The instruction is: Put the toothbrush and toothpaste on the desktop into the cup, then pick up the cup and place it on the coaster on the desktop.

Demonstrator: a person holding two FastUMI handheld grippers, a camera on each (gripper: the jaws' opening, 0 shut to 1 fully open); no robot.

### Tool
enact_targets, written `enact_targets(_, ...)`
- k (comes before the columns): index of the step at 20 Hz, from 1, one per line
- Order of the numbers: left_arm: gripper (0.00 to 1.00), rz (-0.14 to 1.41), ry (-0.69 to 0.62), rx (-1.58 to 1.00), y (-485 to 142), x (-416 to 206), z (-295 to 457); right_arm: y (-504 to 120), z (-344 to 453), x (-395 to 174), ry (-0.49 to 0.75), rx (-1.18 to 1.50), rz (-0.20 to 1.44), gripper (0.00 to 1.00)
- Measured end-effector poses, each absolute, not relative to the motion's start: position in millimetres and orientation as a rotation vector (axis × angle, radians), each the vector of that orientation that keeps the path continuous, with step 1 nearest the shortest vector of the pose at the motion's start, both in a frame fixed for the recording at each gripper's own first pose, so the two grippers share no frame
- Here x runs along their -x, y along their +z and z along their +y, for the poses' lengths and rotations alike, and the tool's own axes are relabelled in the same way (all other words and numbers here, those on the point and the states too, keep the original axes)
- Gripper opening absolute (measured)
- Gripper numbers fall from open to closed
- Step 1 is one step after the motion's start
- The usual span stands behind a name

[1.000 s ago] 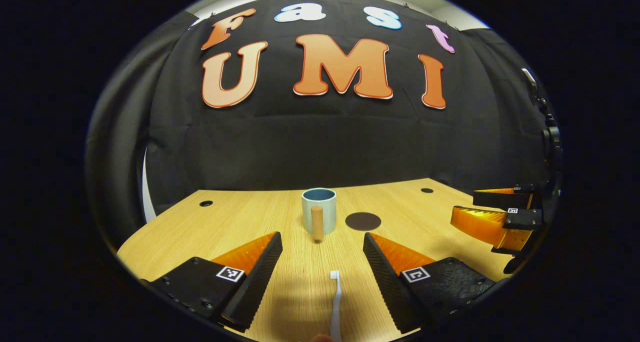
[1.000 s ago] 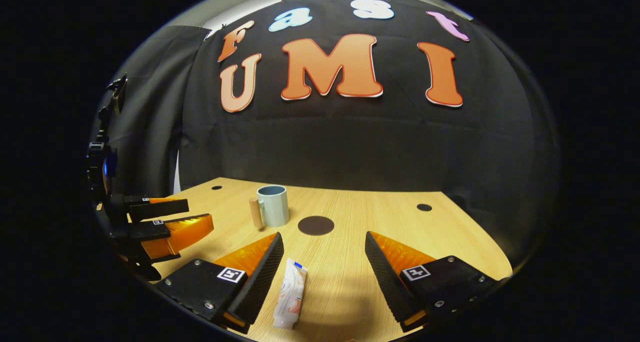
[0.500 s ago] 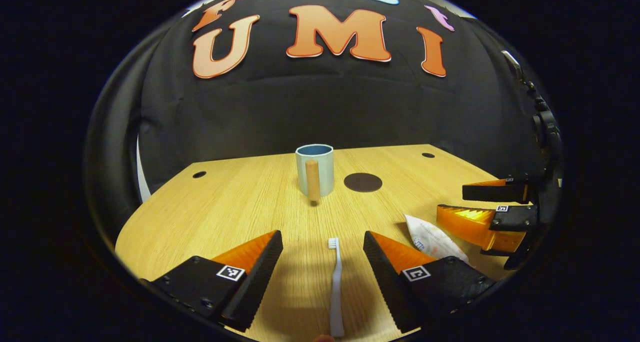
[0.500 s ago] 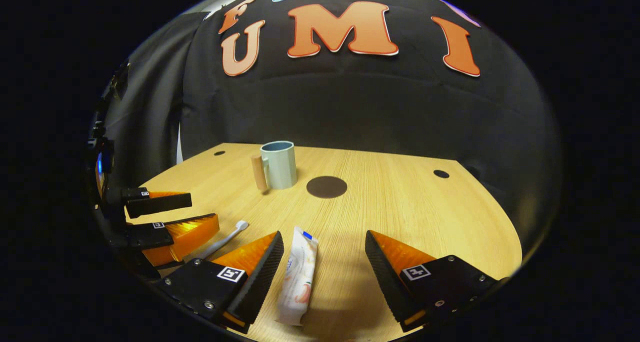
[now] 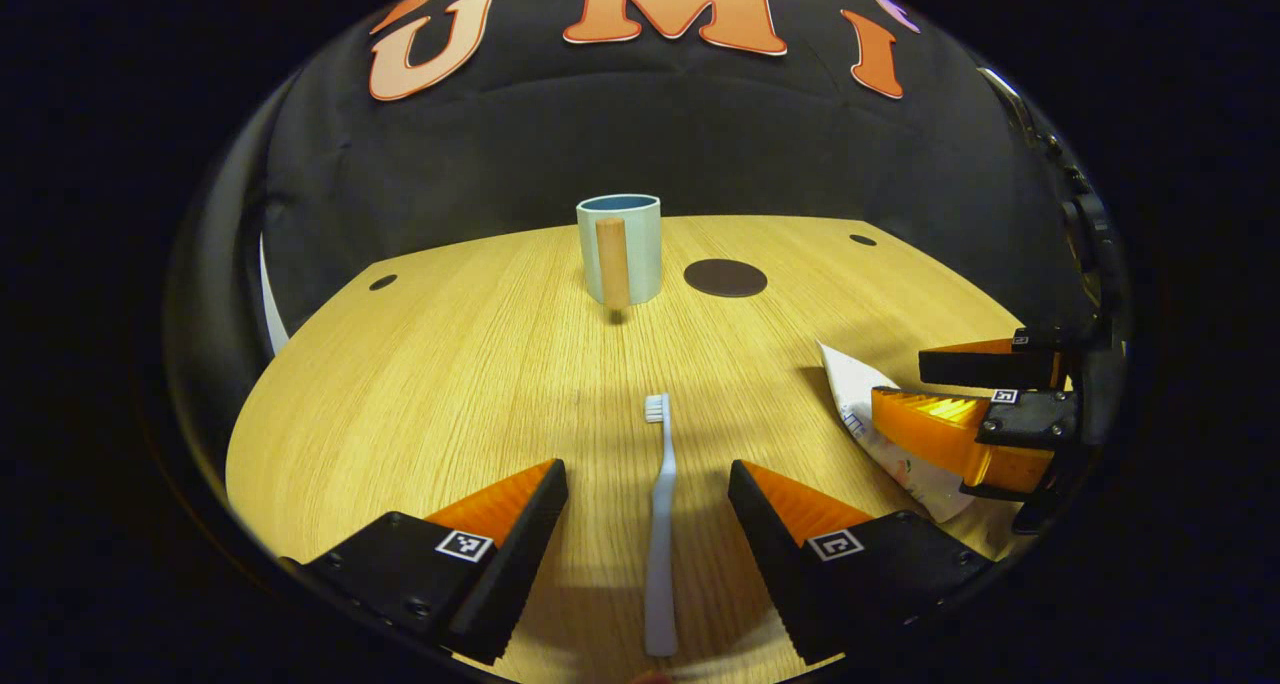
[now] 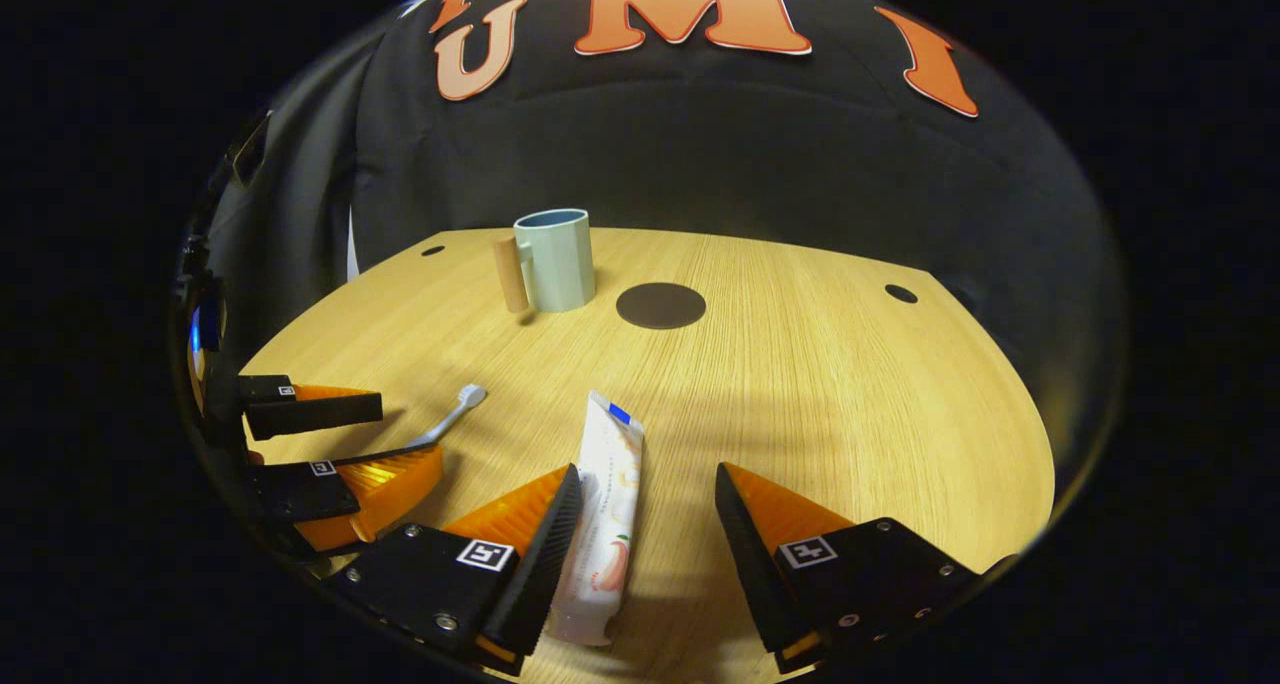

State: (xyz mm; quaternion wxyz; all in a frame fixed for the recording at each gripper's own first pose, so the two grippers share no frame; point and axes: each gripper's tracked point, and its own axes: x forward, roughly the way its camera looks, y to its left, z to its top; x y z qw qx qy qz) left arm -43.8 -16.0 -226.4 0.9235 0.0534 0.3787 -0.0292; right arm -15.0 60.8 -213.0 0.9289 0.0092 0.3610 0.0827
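left tool [image 5: 646,484]: spread astride toothbrush [image 5: 659,524], near tabletop [image 5: 420,364] front edge | right tool [image 6: 640,489]: spread, toothpaste [image 6: 608,504] against one finger | cup [image 5: 620,249] near back edge | risk: off-centre closing may shove toothpaste aside

Both lowered and tipped toward desktop [image 5: 430,364] since earlier frames: left gripper [image 5: 645,484] now straddling toothbrush [image 5: 660,524], right gripper [image 6: 640,489] now straddling toothpaste [image 6: 607,504], jaws apart.

Bright overhead light; soft shadows on desktop [image 5: 450,364]; edges fisheye-warped.
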Motion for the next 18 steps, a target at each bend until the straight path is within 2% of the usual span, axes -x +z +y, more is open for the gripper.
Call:
enact_targets(4,0.98,0.818,-0.057,-0.145,-228,44,-17,-220,70,12,0.192,-0.047,0.785,0.80)
enact_targets(8,0.97,0.841,-0.054,-0.149,-229,44,-19,-226,78,13,0.218,0.038,0.797,0.66)
enact_targets(9,0.94,0.848,-0.055,-0.141,-230,47,-21,-224,81,10,0.226,0.051,0.787,0.56)
enact_targets(10,0.89,0.854,-0.059,-0.134,-229,48,-24,-225,85,13,0.239,0.051,0.792,0.55)
enact_targets(11,0.78,0.863,-0.060,-0.124,-231,49,-27,-224,87,14,0.249,0.048,0.789,0.47)
enact_targets(12,0.73,0.871,-0.066,-0.117,-230,50,-30,-224,85,12,0.241,0.053,0.786,0.39)
enact_targets(13,0.65,0.879,-0.067,-0.108,-231,53,-32,-226,86,10,0.239,0.051,0.784,0.24)
enact_targets(14,0.61,0.885,-0.075,-0.094,-230,54,-35,-224,86,11,0.249,0.048,0.782,0.20)
enact_targets(16,0.41,0.895,-0.067,-0.061,-227,56,-40,-224,87,11,0.256,0.045,0.782,0.16)
enact_targets(18,0.09,0.902,-0.065,-0.064,-223,58,-39,-223,85,10,0.253,0.048,0.775,0.13)
